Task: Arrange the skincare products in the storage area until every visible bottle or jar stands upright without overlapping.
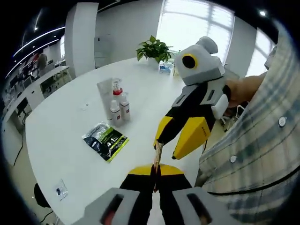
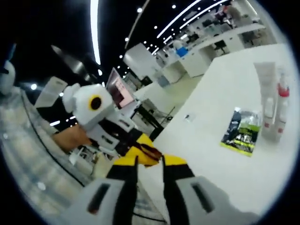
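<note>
Bench: white and rounded, carrying a small group of skincare items and a flat packet.
Bottles: two small white bottles with red labels stand upright, long axes vertical, side by side and touching or nearly so, in the left gripper view.
Tube: a taller white tube stands upright just behind the bottles, on its cap end.
Spray bottle: clear, with a red collar, upright just behind the two bottles and beside the tube.
Packet: a dark and green sachet lies flat on the bench near the bottles, on the side toward the camera, its long axis running diagonally in the left gripper view.
Left gripper: jaws pressed together at the bottom of its own view, above the bench edge, well apart from the bottles.
Right gripper: seen from the left gripper view, yellow jaws spread, held by a hand, nothing between them.
Plant: potted, at the far side of the bench.
Person: checked shirt at the right of the left gripper view.
</note>
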Motion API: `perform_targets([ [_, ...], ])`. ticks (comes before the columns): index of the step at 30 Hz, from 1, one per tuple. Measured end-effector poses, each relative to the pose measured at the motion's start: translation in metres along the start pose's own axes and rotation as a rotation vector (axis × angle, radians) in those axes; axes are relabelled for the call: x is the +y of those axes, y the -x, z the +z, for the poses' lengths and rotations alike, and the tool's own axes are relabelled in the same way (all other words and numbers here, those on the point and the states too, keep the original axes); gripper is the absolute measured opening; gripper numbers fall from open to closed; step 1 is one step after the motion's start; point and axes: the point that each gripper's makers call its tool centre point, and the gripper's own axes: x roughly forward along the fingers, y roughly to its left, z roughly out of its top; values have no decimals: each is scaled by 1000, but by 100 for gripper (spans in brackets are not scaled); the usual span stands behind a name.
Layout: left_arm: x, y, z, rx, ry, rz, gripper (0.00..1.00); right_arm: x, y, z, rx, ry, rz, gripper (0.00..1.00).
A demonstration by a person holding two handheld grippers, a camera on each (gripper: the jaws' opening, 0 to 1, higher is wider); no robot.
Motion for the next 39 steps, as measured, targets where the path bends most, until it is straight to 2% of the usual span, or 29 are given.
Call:
perform_targets([
  [4,-2,-6,9,5,12,23,2,-3,13,5,-11,9,5,18],
  [8,-11,-9,16,4,32,12,2,1,24,8,-24,69,9,18],
  [11,-20,-11,16,17,16,-10,2,4,28,-4,44,118,28,18],
  [13,-28,-12,14,31,9,-44,2,8,32,-12,93,206,42,17],
  [14,-37,-12,9,65,-24,-91,2,11,33,-16,118,241,55,16],
  [17,-48,-12,3,110,-97,-117,2,22,37,-31,205,337,87,15],
  [21,-58,-12,1,132,-97,-148,2,32,39,-39,256,434,108,12],
  [27,-70,-16,-6,195,-155,-162,3,35,39,-47,286,428,115,9],
  [29,-75,-17,-4,191,-159,-168,3,35,41,-47,283,427,110,1],
  [30,-79,-18,-2,185,-153,-179,3,28,41,-42,261,442,72,0],
  [32,-78,-18,-1,169,-149,-170,3,32,45,-43,258,327,103,0],
  [35,-73,-20,6,109,-105,-141,6,25,48,-37,218,319,87,0],
  [37,-73,-18,8,81,-62,-156,12,25,51,-35,207,281,94,0],
  [39,-63,-16,12,25,-39,-109,21,21,53,-32,181,251,91,0],
])
